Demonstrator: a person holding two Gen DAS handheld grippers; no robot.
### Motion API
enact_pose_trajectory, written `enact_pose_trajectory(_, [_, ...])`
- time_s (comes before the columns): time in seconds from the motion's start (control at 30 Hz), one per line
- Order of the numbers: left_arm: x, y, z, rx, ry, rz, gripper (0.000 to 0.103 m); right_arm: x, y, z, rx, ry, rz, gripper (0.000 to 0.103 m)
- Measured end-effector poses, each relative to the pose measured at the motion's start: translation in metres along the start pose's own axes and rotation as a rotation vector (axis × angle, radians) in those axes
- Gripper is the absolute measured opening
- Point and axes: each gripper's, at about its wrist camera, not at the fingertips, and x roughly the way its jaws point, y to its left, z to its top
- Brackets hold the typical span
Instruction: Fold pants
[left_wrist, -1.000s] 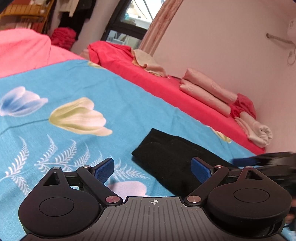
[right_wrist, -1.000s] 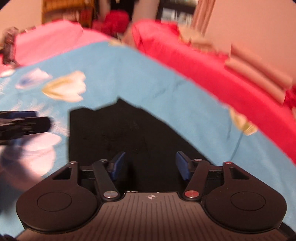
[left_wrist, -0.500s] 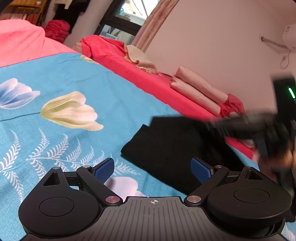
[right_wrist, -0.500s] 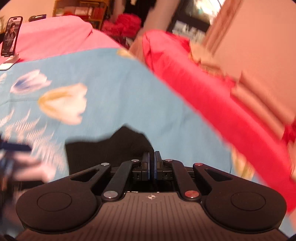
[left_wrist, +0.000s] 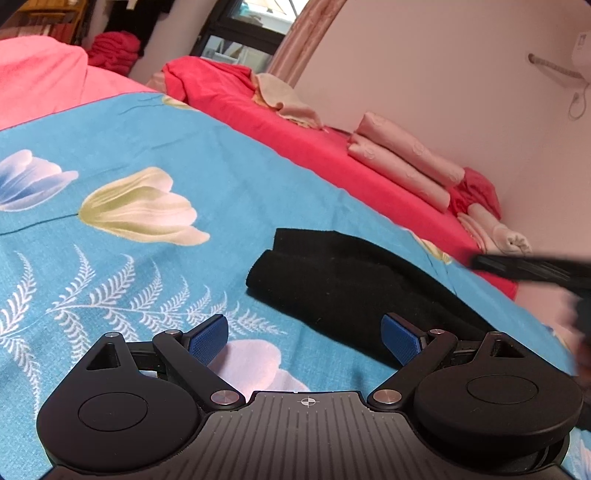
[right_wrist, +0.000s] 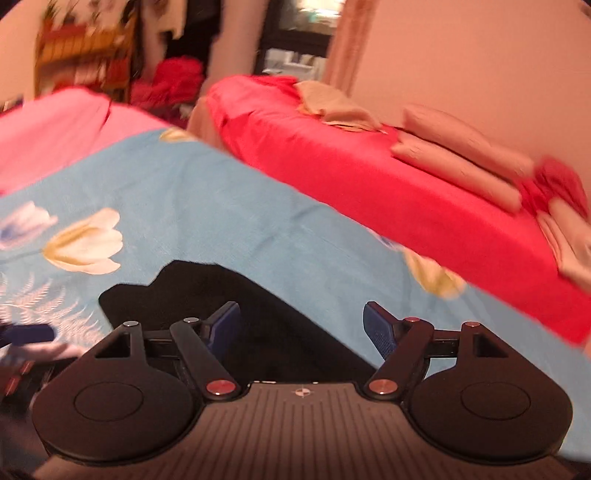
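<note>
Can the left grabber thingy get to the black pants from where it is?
Probably yes. The left gripper is open with nothing between its jaws, and the folded black pants lie just ahead on the blue flowered sheet. Nothing sits between them; the right gripper is off to the side, its jaws opening.

Folded pants (left_wrist: 354, 284) lie on the floral sheet (left_wrist: 177, 147), stacked towels (left_wrist: 406, 162) on the bed behind.

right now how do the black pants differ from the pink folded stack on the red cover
The black pants lie low and flat on the blue floral sheet; the pink folded stack sits thicker, in two layers, on the red cover. The pants lie right in front of the grippers; the stack sits farther back by the wall. Both are folded.
</note>
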Motion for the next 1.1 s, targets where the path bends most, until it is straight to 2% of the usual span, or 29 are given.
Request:
enact_pose_trajectory(0.1, [0.005,-0.005,0.002,0.025,0.028,0.016,0.103,-0.06,-0.06,-0.049,0.157,0.006,-0.073,0.08])
enact_pose_trajectory(0.17, [0.007,-0.012,0.005,0.051,0.042,0.036,0.103,-0.1,-0.106,-0.09,0.241,0.015,-0.169,0.08])
enact_pose_trajectory(0.23, [0.007,-0.02,0.009,0.087,0.041,0.052,0.103,-0.129,-0.154,-0.129,0.318,0.036,-0.313,0.08])
enact_pose_trajectory(0.33, [0.008,-0.036,0.02,0.126,0.019,0.066,0.103,-0.164,-0.232,-0.18,0.442,0.057,-0.594,0.078])
enact_pose_trajectory(0.4, [0.013,-0.048,0.03,0.144,0.001,0.068,0.103,-0.177,-0.281,-0.206,0.536,0.078,-0.715,0.071])
enact_pose_trajectory(0.47, [0.026,-0.062,0.038,0.168,0.005,0.053,0.103,-0.18,-0.321,-0.227,0.63,0.094,-0.747,0.07])
enact_pose_trajectory(0.57, [0.054,-0.079,0.041,0.202,0.016,0.036,0.103,-0.173,-0.365,-0.249,0.743,0.106,-0.732,0.069])
enact_pose_trajectory(0.63, [0.076,-0.084,0.036,0.229,0.039,0.057,0.103,-0.162,-0.38,-0.255,0.775,0.096,-0.743,0.069])
enact_pose_trajectory(0.67, [0.088,-0.085,0.031,0.24,0.056,0.076,0.103,-0.157,-0.385,-0.259,0.78,0.089,-0.737,0.072])
enact_pose_trajectory(0.73, [0.107,-0.079,0.018,0.242,0.11,0.123,0.103,-0.145,-0.39,-0.267,0.791,0.098,-0.704,0.071])
enact_pose_trajectory(0.77, [0.108,-0.079,0.014,0.26,0.099,0.13,0.103,-0.137,-0.391,-0.27,0.797,0.113,-0.681,0.06])
enact_pose_trajectory(0.8, [0.105,-0.081,0.016,0.269,0.09,0.126,0.103,-0.132,-0.388,-0.275,0.799,0.122,-0.666,0.024])
enact_pose_trajectory(0.83, [0.102,-0.081,0.016,0.264,0.079,0.118,0.103,-0.133,-0.384,-0.276,0.785,0.114,-0.656,0.009])
enact_pose_trajectory(0.93, [0.103,-0.074,0.017,0.229,0.086,0.109,0.103,-0.147,-0.359,-0.262,0.633,0.066,-0.728,0.009])
enact_pose_trajectory(1.1, [0.099,-0.073,0.017,0.21,0.067,0.11,0.103,-0.182,-0.354,-0.228,0.534,-0.066,-0.784,0.009])
